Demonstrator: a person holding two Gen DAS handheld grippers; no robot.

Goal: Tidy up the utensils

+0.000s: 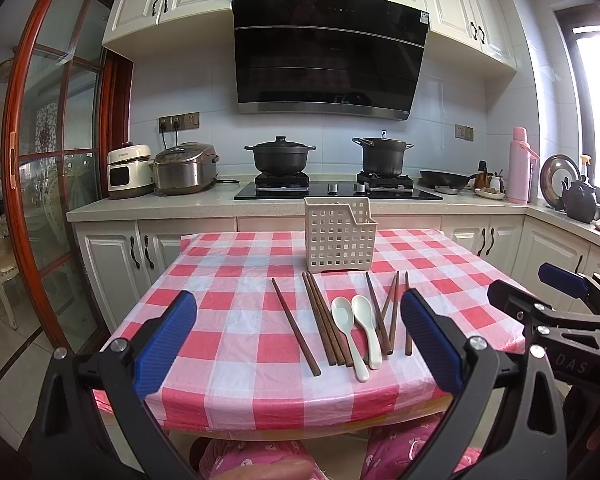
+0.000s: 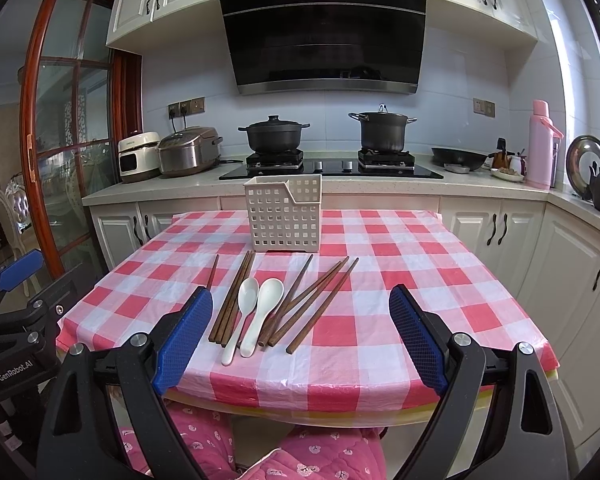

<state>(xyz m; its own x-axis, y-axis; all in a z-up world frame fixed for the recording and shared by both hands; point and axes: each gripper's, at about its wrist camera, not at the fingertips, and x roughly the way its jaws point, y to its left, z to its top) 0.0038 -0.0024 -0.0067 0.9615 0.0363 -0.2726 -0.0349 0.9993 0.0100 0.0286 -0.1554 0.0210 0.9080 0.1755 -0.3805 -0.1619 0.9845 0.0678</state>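
Currently: left gripper (image 1: pixel 298 342) fingers were spread, empty, above near table edge | right gripper (image 2: pixel 302 336) fingers likewise apart, empty | dark brown wooden chopsticks (image 1: pixel 327 322) and two white ceramic spoons (image 1: pixel 358 326) lay loose on red-white checked table (image 1: pixel 228 320) | white perforated plastic caddy (image 1: pixel 340 236) stood upright just behind them.

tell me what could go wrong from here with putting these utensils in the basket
1. The chopsticks lie packed side by side, some crossing beside the two spoons; closing on one may drag or scatter its neighbours.
2. The white basket looks light and stands free on the checkered cloth; a hard drop could tip or shove it.
3. The utensils' near ends lie close to the table edge; with both the left tool and the right tool open, a nudge could knock something off.
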